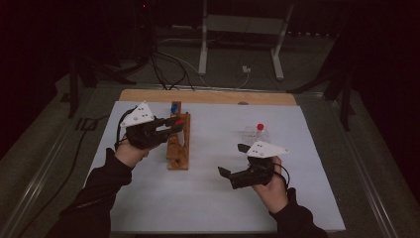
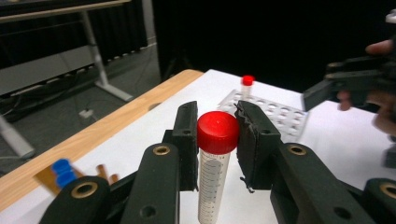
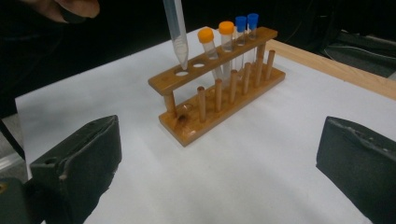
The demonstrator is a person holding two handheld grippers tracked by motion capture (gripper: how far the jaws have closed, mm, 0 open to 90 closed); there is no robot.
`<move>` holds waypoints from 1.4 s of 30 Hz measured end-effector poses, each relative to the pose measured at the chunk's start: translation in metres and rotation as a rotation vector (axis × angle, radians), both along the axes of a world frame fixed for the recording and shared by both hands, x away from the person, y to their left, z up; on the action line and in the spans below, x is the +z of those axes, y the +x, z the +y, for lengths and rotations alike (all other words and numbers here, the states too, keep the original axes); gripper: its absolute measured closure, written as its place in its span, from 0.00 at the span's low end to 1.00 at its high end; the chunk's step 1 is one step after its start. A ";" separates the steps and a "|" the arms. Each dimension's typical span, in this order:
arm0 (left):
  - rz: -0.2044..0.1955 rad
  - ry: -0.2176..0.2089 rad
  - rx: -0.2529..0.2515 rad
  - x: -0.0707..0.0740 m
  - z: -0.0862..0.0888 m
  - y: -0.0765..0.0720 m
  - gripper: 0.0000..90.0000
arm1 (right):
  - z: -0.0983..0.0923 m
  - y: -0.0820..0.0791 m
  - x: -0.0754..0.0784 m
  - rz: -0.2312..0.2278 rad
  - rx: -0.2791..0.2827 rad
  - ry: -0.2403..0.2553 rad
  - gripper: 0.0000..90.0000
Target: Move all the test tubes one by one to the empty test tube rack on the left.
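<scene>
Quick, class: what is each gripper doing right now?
Left gripper: shut on the red-capped tube.
Right gripper: open, holding nothing.

You've got one brown wooden tube rack (image 3: 219,100) near the tabletop's left edge, holding four plastic tubes: two orange-capped (image 3: 205,35) and two blue-capped (image 3: 241,22). Two red-capped clear plastic tubes: one between your left gripper's (image 2: 218,140) pads (image 2: 217,133), one standing (image 2: 247,84) in the single clear plastic well tray (image 2: 285,116) toward the right edge. Two black two-jaw grippers, counting your right gripper (image 1: 231,159).
</scene>
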State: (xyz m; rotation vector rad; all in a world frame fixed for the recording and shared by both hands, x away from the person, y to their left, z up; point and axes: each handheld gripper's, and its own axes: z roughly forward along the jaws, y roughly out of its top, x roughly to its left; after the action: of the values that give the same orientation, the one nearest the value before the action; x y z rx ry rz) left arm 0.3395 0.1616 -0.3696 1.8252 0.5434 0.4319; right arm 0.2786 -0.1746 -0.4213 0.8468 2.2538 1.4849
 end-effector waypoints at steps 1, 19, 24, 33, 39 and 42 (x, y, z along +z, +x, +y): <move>0.001 0.002 0.008 0.000 0.002 0.001 0.80 | 0.000 0.000 0.000 0.000 -0.002 0.003 0.00; 0.017 0.007 0.115 -0.017 0.017 0.023 0.80 | 0.000 -0.001 0.001 0.004 0.013 0.000 0.00; 0.026 0.030 0.123 -0.030 0.015 0.025 0.80 | -0.001 -0.001 0.002 0.004 0.011 0.004 0.00; 0.055 0.056 0.134 -0.048 0.014 0.028 0.80 | -0.001 -0.001 0.002 0.011 0.015 0.014 0.00; 0.065 0.066 0.138 -0.055 0.013 0.029 0.80 | -0.002 -0.001 0.002 0.012 0.015 0.019 0.00; 0.072 0.081 0.139 -0.059 0.011 0.030 0.80 | -0.003 -0.001 0.003 0.016 0.017 0.025 0.00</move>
State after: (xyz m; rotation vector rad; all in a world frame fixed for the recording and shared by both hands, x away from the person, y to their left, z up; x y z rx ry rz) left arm 0.3692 0.1728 -0.4290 1.8930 0.7142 0.4893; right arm 0.2776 -0.1773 -0.4186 0.8515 2.2637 1.5216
